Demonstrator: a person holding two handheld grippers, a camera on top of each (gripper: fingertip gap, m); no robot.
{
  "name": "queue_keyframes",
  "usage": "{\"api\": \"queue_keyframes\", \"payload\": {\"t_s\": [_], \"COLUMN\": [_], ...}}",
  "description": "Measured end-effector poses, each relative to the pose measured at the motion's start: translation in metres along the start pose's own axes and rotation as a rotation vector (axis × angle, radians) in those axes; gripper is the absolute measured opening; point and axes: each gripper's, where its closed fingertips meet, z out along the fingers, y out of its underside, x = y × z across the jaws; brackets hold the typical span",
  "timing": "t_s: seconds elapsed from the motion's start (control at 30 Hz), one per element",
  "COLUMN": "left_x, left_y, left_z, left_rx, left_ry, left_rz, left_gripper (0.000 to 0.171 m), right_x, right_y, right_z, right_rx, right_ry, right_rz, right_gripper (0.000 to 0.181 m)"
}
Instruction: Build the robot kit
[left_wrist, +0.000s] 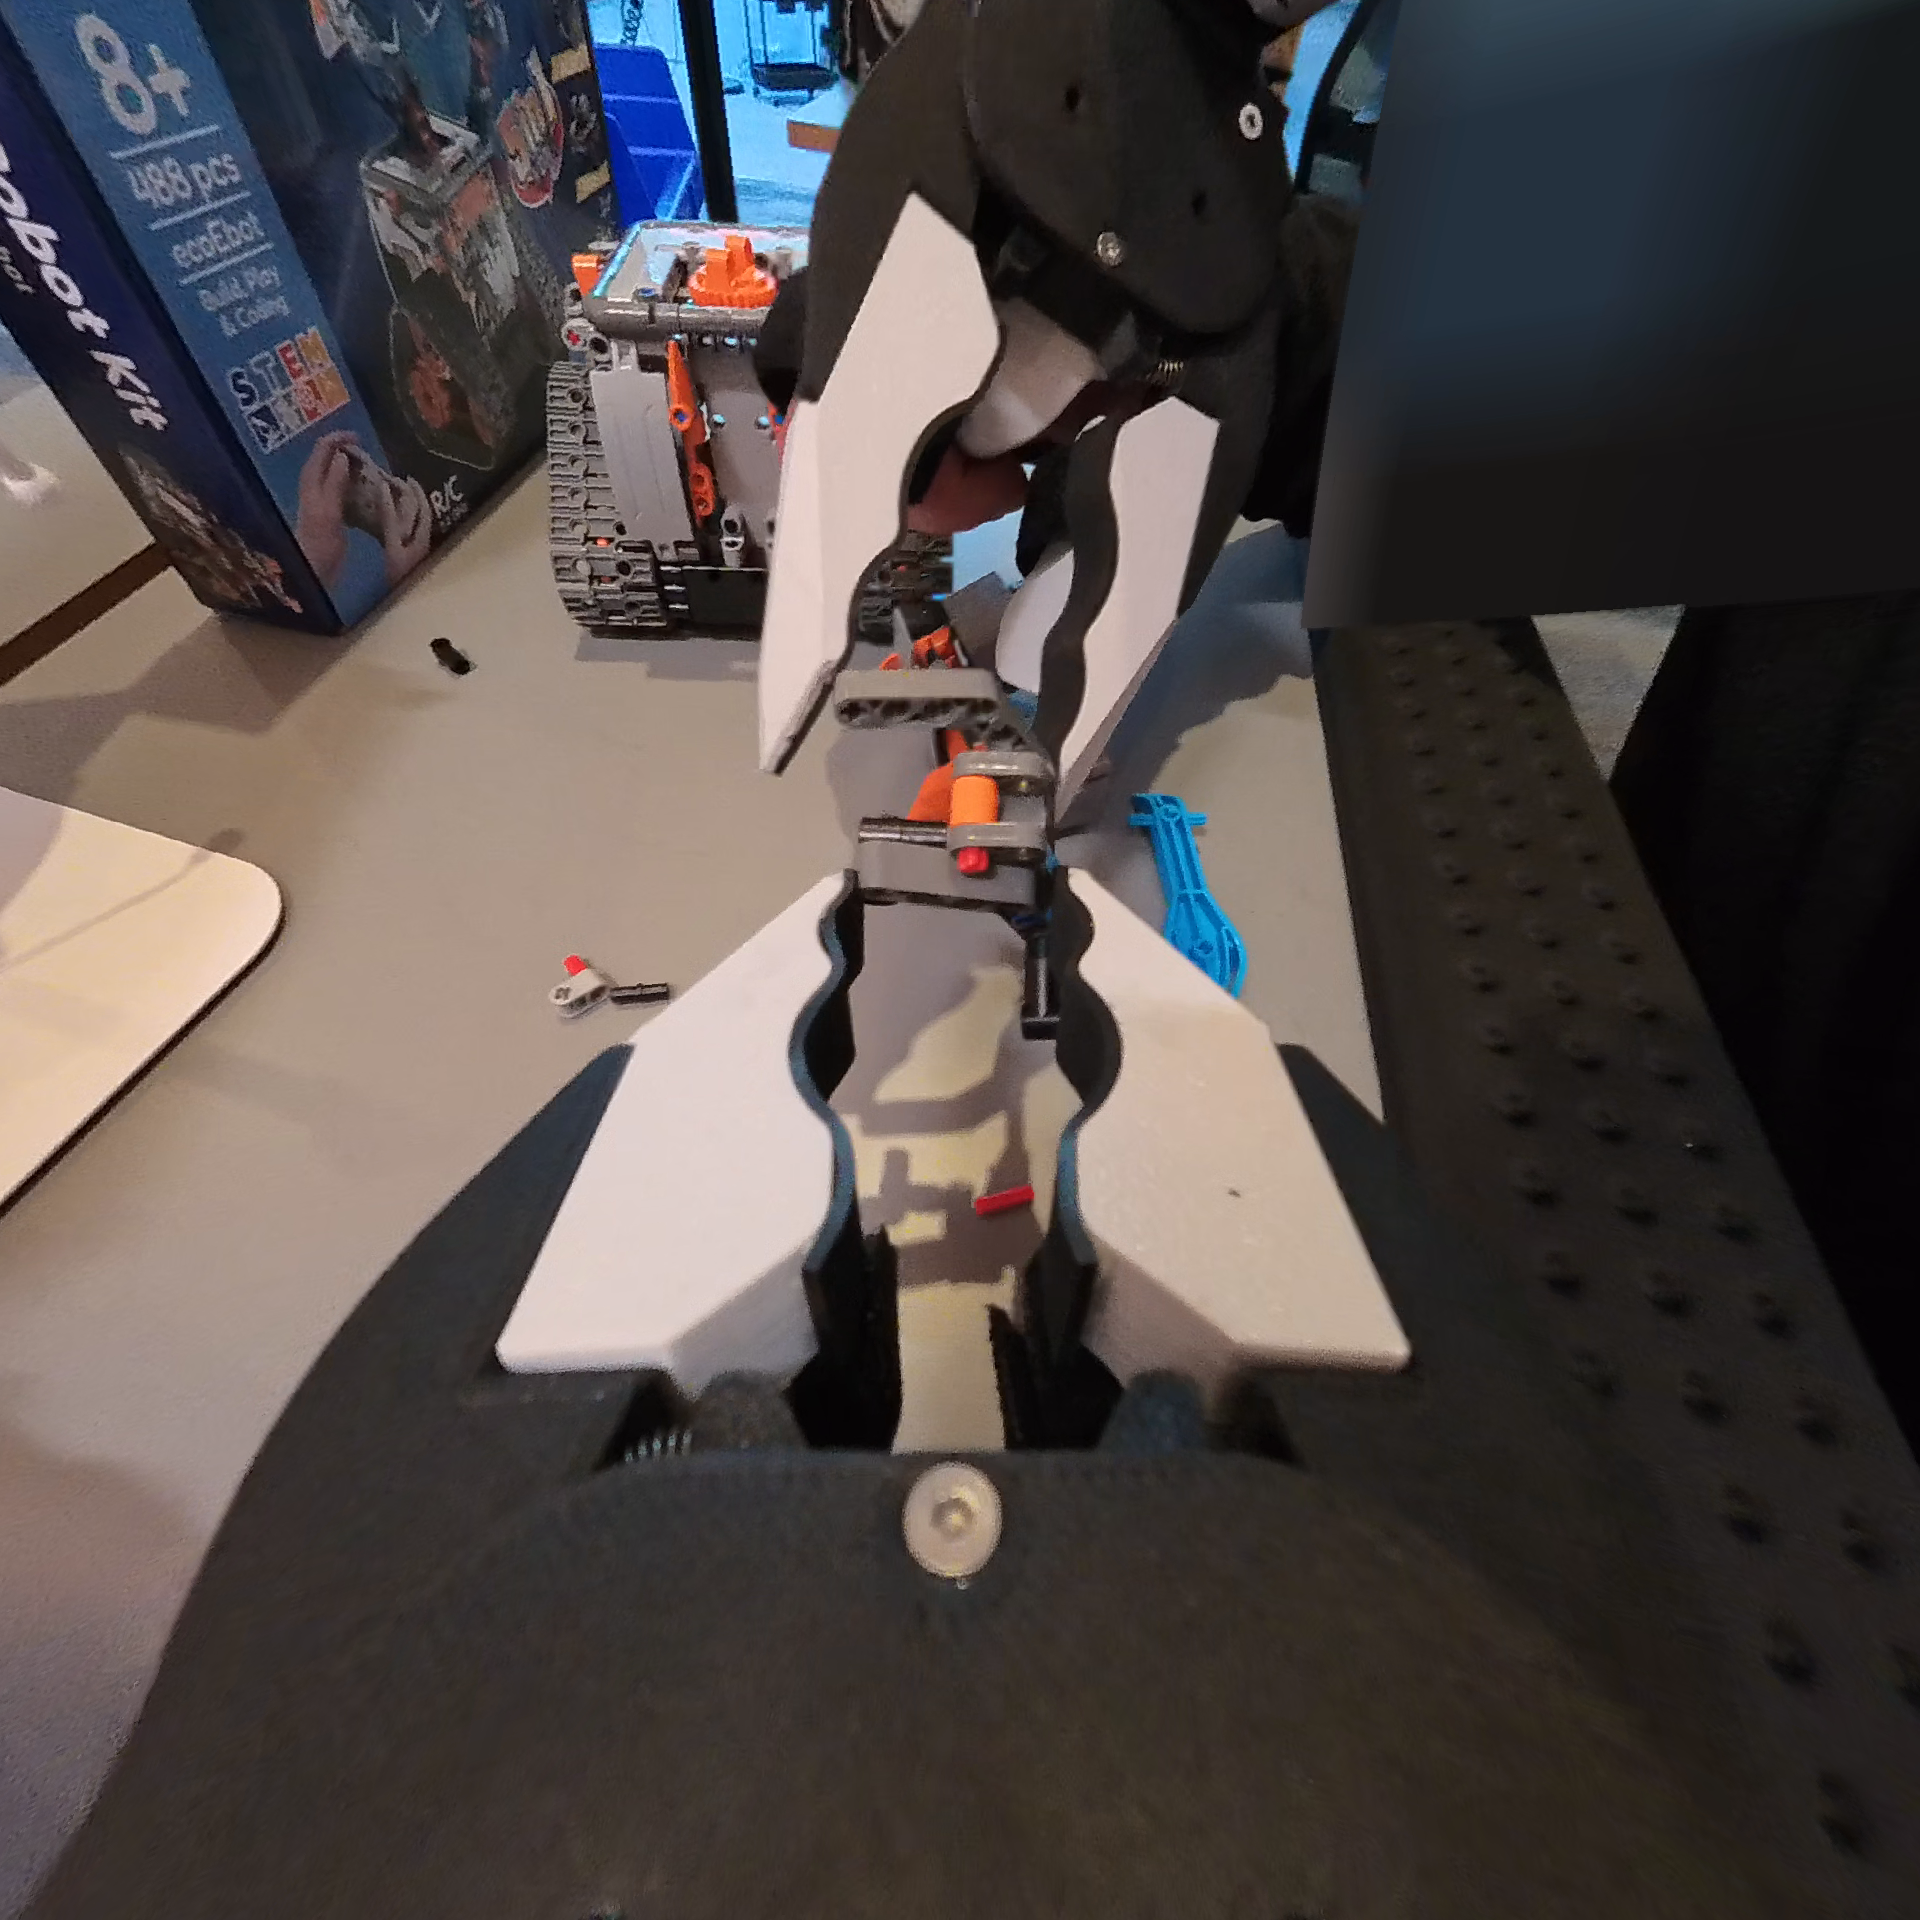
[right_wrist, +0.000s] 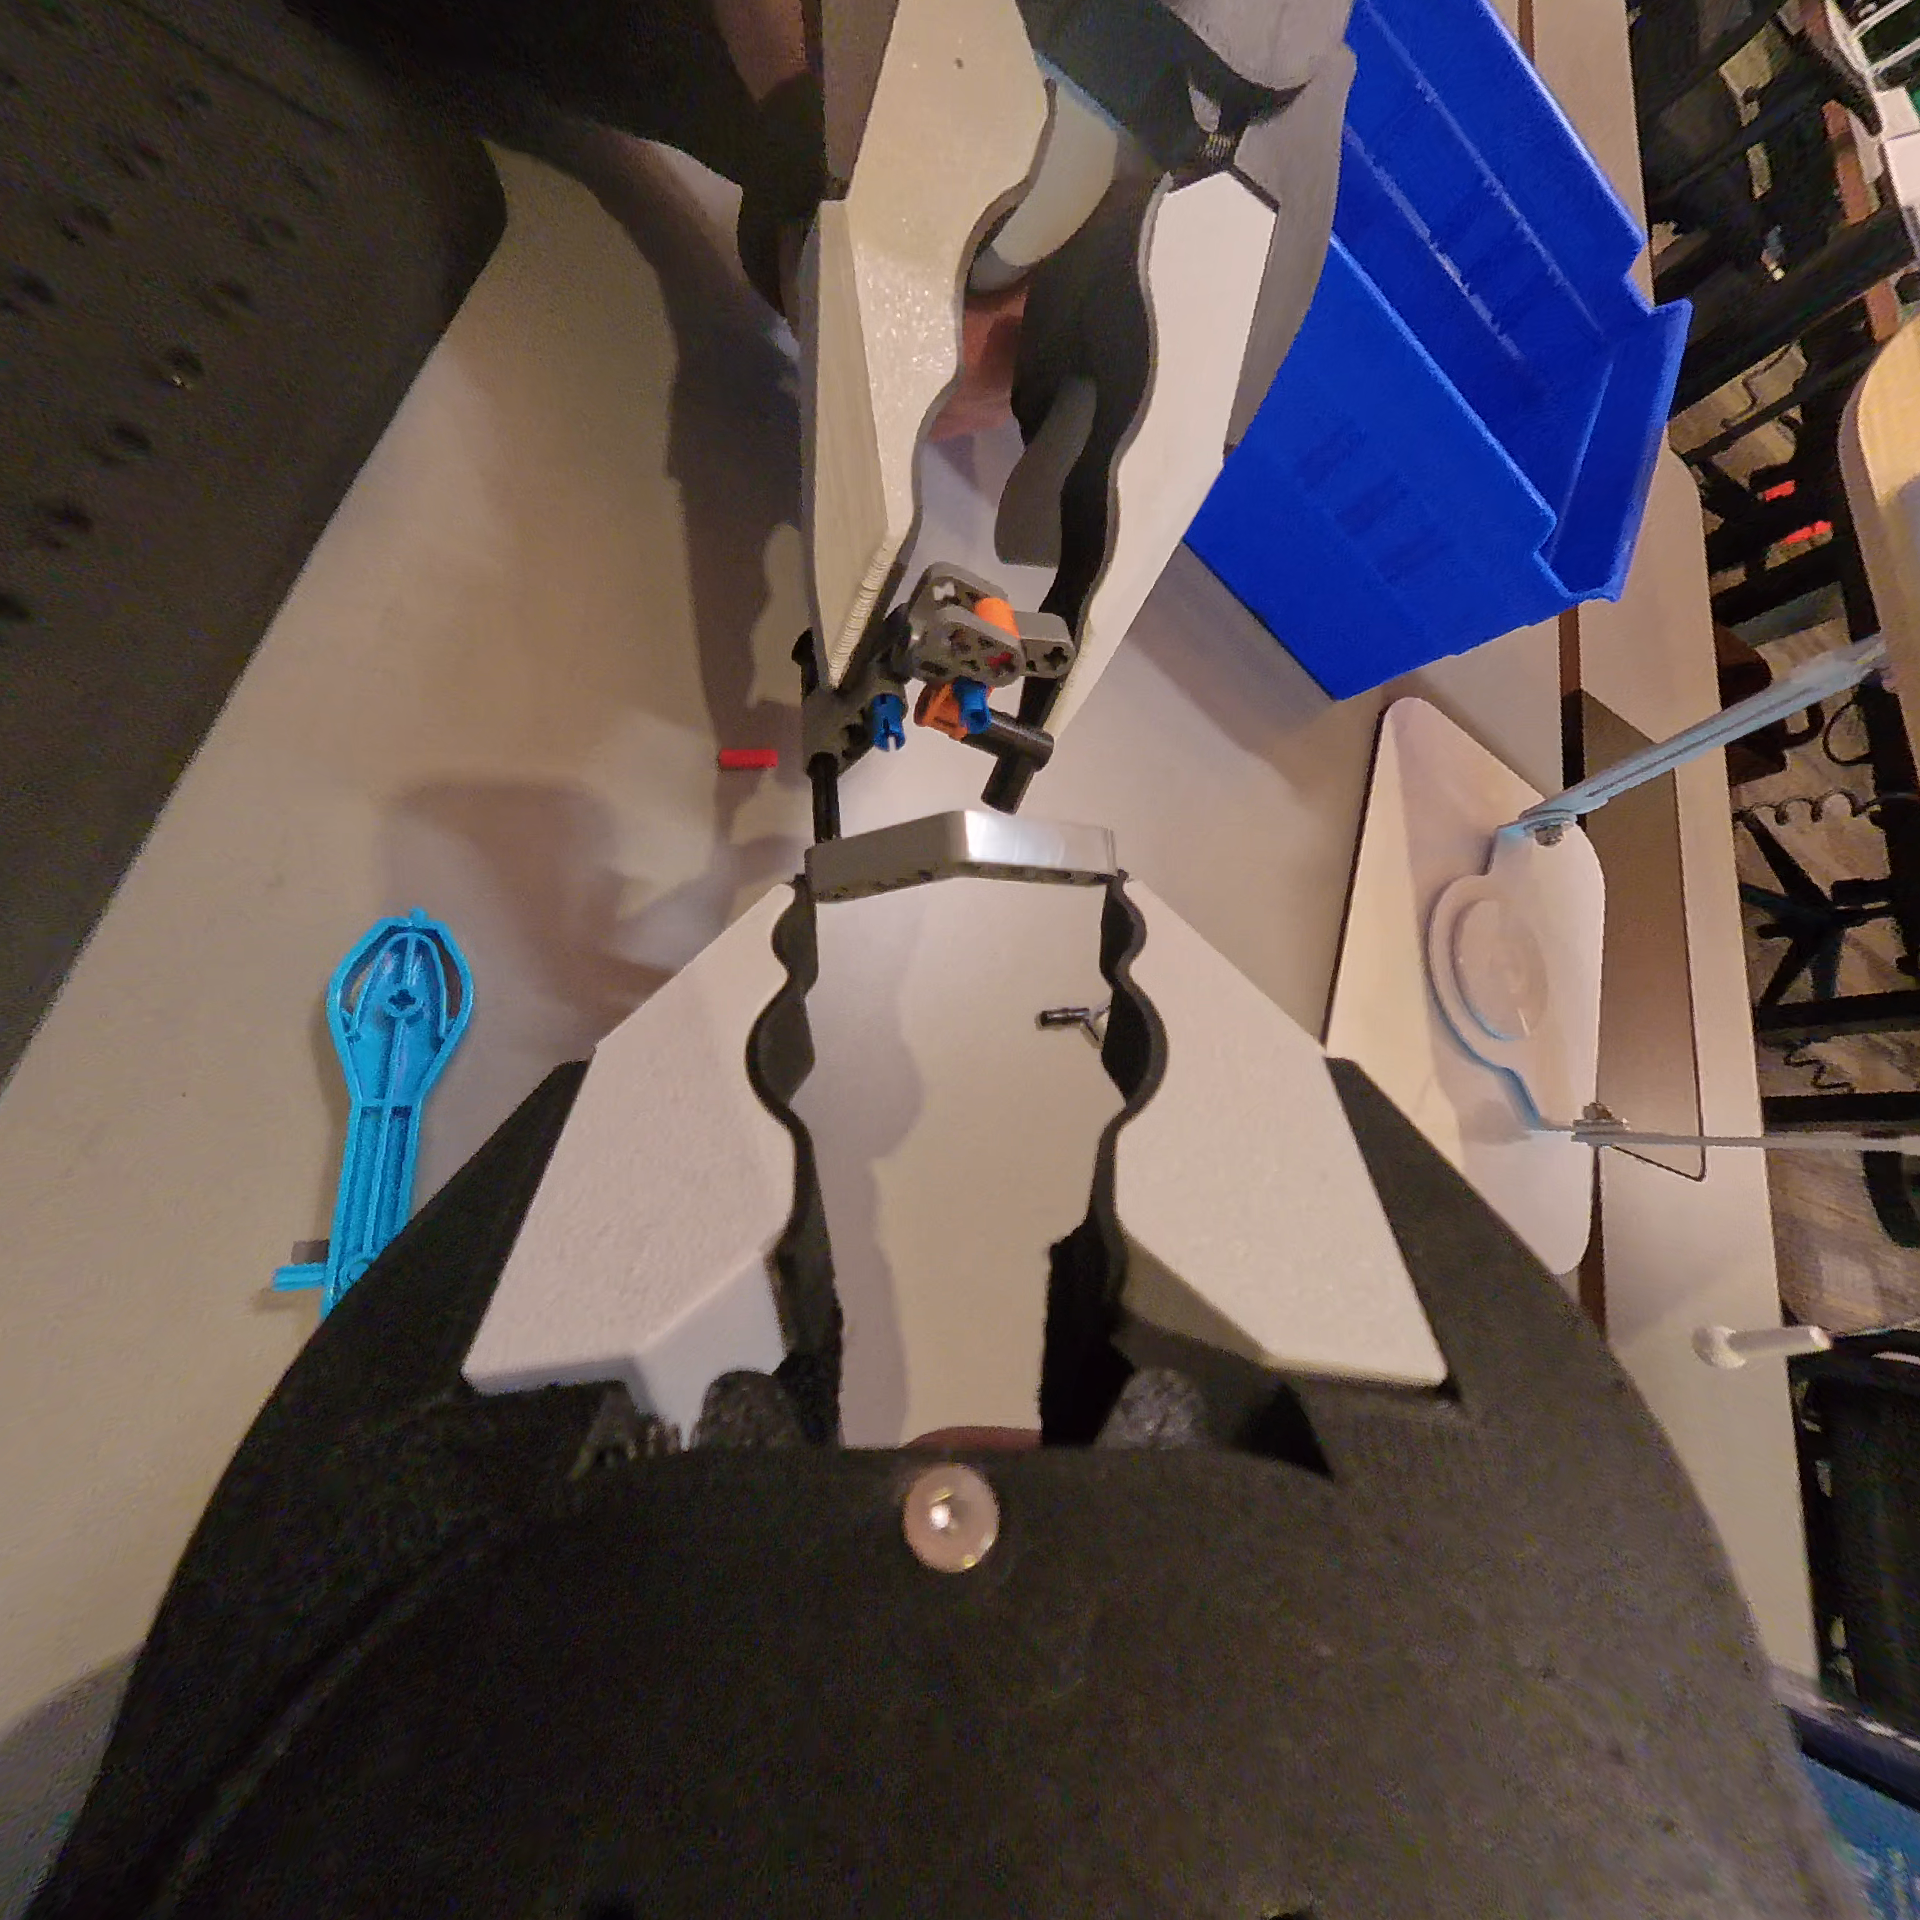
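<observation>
The left gripper clamps a small brick assembly at its fingertips: grey beams, an orange sleeve, a red pin head and black axles, held above the pale table. From the right wrist view the same assembly also shows blue pins and a black elbow piece hanging at its lower end.

The right gripper is closed on a flat grey beam that spans the gap between its tips. In the left wrist view this beam shows a row of holes along its edge and sits just beyond the assembly; whether the two touch is hard to tell from either angle.

A light blue plastic tool lies on the table just right of the left gripper's fingers. A loose red pin lies on the table beneath the left gripper, and a small grey connector with a black pin lies to its left. Farther back stands a tracked grey and orange vehicle model beside blue product boxes. A blue bin sits on the table in the right wrist view.
</observation>
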Motion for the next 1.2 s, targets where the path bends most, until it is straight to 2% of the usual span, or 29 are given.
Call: {"api": "queue_keyframes", "payload": {"t_s": [0.1, 0.13, 0.2, 0.4, 0.63, 0.73, 0.87, 0.97, 1.07, 1.2], "left_x": [0.001, 0.001, 0.003, -0.002, -0.001, -0.001, -0.015, -0.022, -0.027, -0.031], "left_y": [0.004, 0.004, 0.005, 0.029, 0.047, 0.053, 0.061, 0.066, 0.069, 0.075], "left_z": [0.003, 0.003, 0.006, 0.013, 0.011, 0.003, -0.018, -0.028, -0.038, -0.046], "left_rx": [-0.02, -0.023, -0.025, -0.151, -0.246, -0.304, -0.349, -0.334, -0.316, -0.299], "left_ry": [0.009, 0.012, 0.027, -0.016, -0.041, -0.079, -0.223, -0.29, -0.35, -0.411], "left_rz": [-0.01, -0.015, -0.027, -0.035, -0.043, -0.027, -0.037, -0.076, -0.094, -0.122], "left_gripper": [0.034, 0.034, 0.034, 0.034, 0.034, 0.034, 0.034, 0.033, 0.033, 0.034], "right_x": [-0.003, -0.004, -0.007, -0.015, -0.007, 0.003, 0.022, 0.039, 0.066, 0.097], "right_y": [0.005, 0.006, 0.004, 0.02, 0.023, 0.022, 0.012, 0.003, 0.004, 0.014], "right_z": [0.002, 0.003, 0.005, 0.011, 0.008, 0.005, 0.008, 0.025, 0.053, 0.092], "right_rx": [-0.046, -0.051, -0.041, -0.124, -0.13, -0.122, -0.116, -0.163, -0.273, -0.35], "right_ry": [0.005, 0.001, -0.018, -0.083, -0.077, -0.061, -0.01, 0.028, 0.052, 0.009], "right_rz": [-0.037, -0.04, -0.032, 0.03, 0.124, 0.235, 0.303, 0.263, 0.23, 0.387], "right_gripper": [0.054, 0.022, 0.0, 0.003, 0.003, 0.014, 0.025, 0.026, 0.03, 0.031]}}
